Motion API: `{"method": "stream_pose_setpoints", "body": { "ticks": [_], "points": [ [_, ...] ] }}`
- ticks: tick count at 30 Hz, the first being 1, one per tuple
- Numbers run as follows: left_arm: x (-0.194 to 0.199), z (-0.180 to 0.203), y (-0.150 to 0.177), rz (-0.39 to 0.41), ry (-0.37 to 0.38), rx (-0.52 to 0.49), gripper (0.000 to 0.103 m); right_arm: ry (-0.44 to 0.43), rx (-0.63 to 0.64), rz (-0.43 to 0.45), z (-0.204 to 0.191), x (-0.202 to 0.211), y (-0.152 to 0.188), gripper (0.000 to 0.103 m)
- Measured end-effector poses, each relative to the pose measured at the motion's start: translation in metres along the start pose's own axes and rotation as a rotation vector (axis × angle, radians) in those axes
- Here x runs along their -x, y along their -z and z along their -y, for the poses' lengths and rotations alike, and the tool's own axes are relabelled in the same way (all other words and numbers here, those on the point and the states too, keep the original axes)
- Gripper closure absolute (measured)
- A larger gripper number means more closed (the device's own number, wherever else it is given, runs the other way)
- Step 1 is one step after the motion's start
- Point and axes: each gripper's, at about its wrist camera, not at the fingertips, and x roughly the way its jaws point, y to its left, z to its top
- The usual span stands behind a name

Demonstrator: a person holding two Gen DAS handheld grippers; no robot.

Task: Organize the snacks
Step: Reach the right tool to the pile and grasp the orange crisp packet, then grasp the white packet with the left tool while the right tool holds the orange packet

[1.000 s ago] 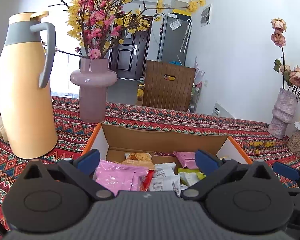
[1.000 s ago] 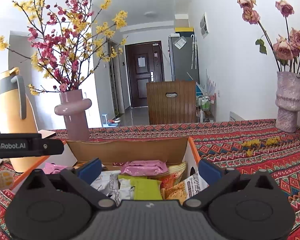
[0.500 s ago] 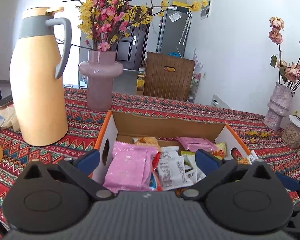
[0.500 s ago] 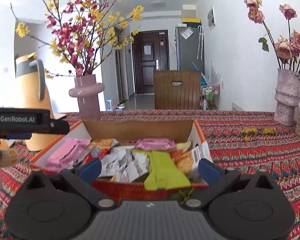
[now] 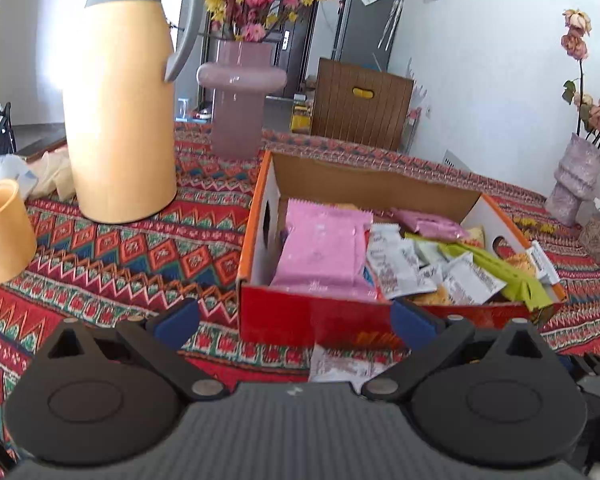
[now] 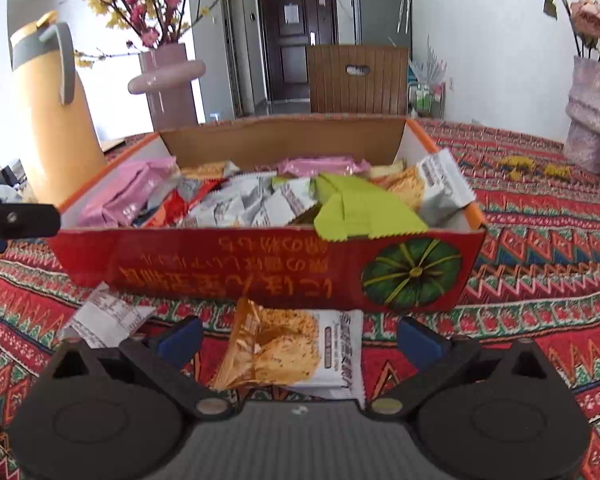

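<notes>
A red cardboard box (image 6: 260, 268) with orange rims stands on the patterned tablecloth, full of snack packets: pink (image 5: 324, 248), white, green (image 6: 360, 212). It also shows in the left wrist view (image 5: 284, 316). An orange-and-white snack packet (image 6: 288, 348) lies on the cloth in front of the box, between the fingers of my open right gripper (image 6: 300, 336). A white packet (image 6: 104, 316) lies to its left; the left wrist view shows it (image 5: 344, 368) just below my open, empty left gripper (image 5: 296, 320).
A tall yellow thermos (image 5: 120, 100) and a yellow cup (image 5: 2, 232) stand left of the box. A pink vase with flowers (image 5: 240, 92) stands behind. Another vase (image 6: 592, 120) stands at the far right. The left gripper's body (image 6: 16, 220) juts in at the right wrist view's left edge.
Both grippers have pulled back and tilted down from over the box. The box front and two loose packets on the cloth have come into view.
</notes>
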Motion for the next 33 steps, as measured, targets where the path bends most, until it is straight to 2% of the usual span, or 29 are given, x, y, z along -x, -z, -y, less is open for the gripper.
{"method": "stream_pose_setpoints", "body": {
  "ticks": [3,9,11,13,15,19,33],
  "points": [
    [0.000,-0.005,0.004,-0.016,-0.003,0.008,0.000,0.018,-0.007,-0.034,0.001,-0.012,0.001,0.000],
    [-0.001,-0.008,0.009,-0.039,-0.006,0.007,0.000,0.042,0.012,-0.027,-0.003,-0.016,0.003,0.000],
    [-0.002,-0.008,0.010,-0.048,-0.004,0.004,0.000,0.057,0.027,-0.016,-0.005,-0.014,0.004,0.007],
    [-0.003,-0.007,0.012,-0.057,-0.004,-0.002,0.000,0.049,0.031,-0.002,-0.005,-0.010,0.005,0.023],
    [-0.003,-0.006,0.013,-0.064,-0.007,-0.007,0.000,0.045,0.031,0.005,-0.003,-0.007,0.005,0.032],
    [-0.004,-0.006,0.014,-0.069,-0.011,-0.007,0.000,0.031,0.032,0.023,0.001,0.002,0.009,0.039],
    [-0.029,0.027,0.015,-0.169,0.016,-0.088,0.000,0.039,-0.006,0.123,0.023,0.039,0.021,0.040]
  ]
}}
